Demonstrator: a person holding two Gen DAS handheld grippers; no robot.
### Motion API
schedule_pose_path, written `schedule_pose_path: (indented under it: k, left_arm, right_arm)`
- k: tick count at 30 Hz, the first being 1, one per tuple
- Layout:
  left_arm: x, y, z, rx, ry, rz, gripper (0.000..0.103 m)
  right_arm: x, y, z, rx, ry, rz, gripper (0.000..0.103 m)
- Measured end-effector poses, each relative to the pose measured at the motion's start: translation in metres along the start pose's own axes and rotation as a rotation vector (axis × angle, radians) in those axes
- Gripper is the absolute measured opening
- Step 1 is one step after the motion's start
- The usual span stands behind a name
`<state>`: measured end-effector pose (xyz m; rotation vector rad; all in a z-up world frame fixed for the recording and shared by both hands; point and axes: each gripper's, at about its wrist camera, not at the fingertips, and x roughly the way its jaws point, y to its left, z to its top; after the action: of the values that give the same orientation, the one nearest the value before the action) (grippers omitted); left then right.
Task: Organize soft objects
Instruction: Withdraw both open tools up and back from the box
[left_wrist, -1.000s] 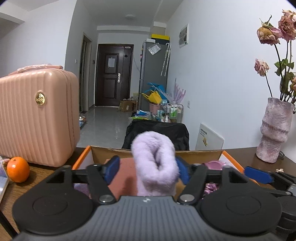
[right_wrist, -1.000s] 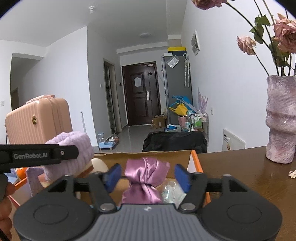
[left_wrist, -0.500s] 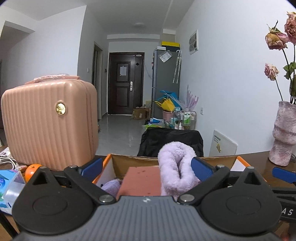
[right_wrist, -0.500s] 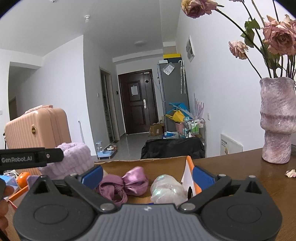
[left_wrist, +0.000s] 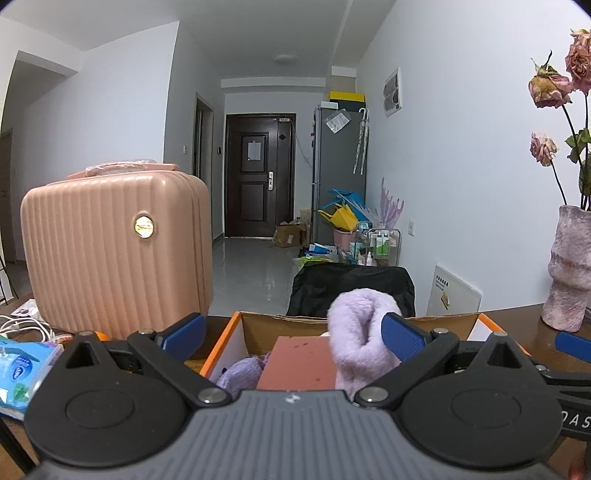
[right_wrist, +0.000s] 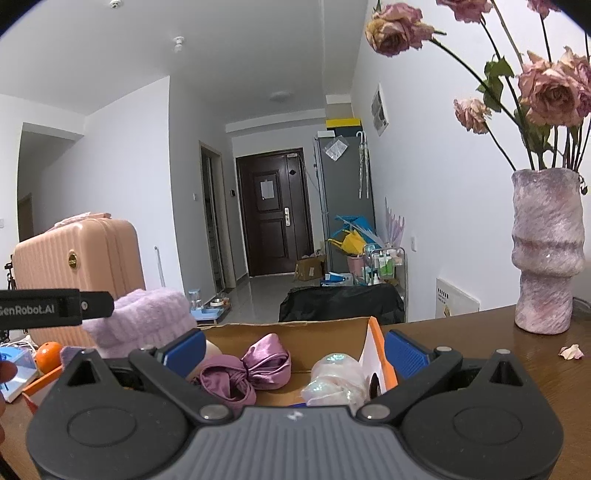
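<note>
A cardboard box with an orange rim (left_wrist: 221, 347) stands on the wooden table. My left gripper (left_wrist: 291, 334) is open wide over it. A fluffy lilac roll (left_wrist: 360, 339) stands upright in the box, right beside the right pad and not squeezed. A reddish card (left_wrist: 299, 363) and a lilac knit piece (left_wrist: 240, 373) lie below. My right gripper (right_wrist: 295, 352) is open too, over the box's (right_wrist: 376, 332) right end. A purple satin scrunchie (right_wrist: 255, 365) and a shiny white bundle (right_wrist: 332, 376) lie loose in the box under it. The lilac roll (right_wrist: 144, 321) shows at its left.
A pink ribbed suitcase (left_wrist: 114, 251) stands left of the box, with an orange (right_wrist: 48, 356), a blue tissue pack (left_wrist: 22, 369) and white cables (left_wrist: 26, 325) near it. A mottled vase of dried roses (right_wrist: 546, 251) and a fallen petal (right_wrist: 570, 351) are on the right.
Both grippers have opened wide. The left one let go of the lilac roll, which stays upright in the box. The right one released the satin scrunchie, which dropped into the box.
</note>
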<state>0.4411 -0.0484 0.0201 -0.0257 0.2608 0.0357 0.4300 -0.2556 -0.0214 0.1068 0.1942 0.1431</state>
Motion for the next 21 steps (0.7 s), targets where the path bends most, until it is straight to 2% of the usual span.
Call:
schedule_pose_path:
  k: [21]
  left_arm:
    - [-0.063,0.023,-0.015,-0.002,-0.012,0.041,0.103]
  right_arm:
    - [-0.075,0.005,-0.011,0.000,-0.033,-0.019,0.103]
